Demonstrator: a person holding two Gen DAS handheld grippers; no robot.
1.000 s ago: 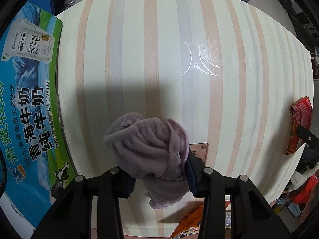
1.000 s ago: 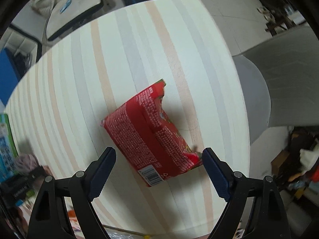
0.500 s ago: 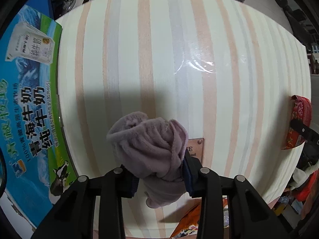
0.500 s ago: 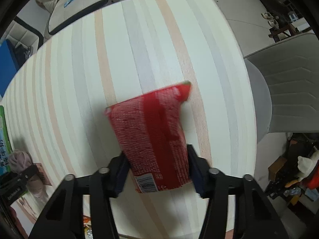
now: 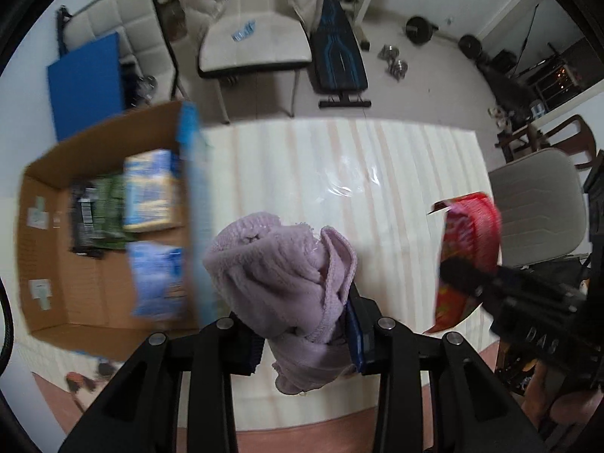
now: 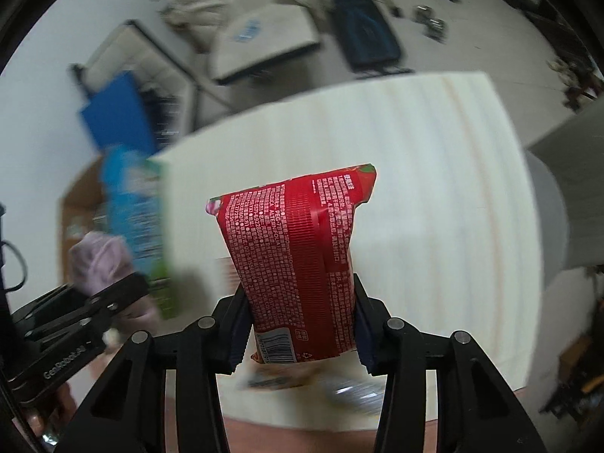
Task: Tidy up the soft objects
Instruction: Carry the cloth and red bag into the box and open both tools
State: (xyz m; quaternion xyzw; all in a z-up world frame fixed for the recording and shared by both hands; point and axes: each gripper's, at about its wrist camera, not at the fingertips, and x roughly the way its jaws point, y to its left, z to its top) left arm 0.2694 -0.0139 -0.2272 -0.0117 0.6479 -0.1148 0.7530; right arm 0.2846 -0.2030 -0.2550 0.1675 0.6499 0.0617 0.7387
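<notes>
Both tools are now lifted off the striped desk (image 5: 396,173); a second ago they were low over it, the red packet lying flat between parted fingers. The left tool (image 5: 302,336) is clamping the lilac fleece cloth (image 5: 279,264) between its blue pads, cloth bunched and hanging above the desk's near edge. The right tool (image 6: 298,332) is clamping the red snack packet (image 6: 298,260) by its lower end, packet standing upright in the air over the desk. Both views are tilting up, showing the room beyond, motion-blurred. An open cardboard box (image 5: 45,173) is sitting left of the desk, with blue, green and dark packs inside. A grey chair (image 5: 536,207) is standing at the right, a padded bench (image 5: 253,45) far behind.
</notes>
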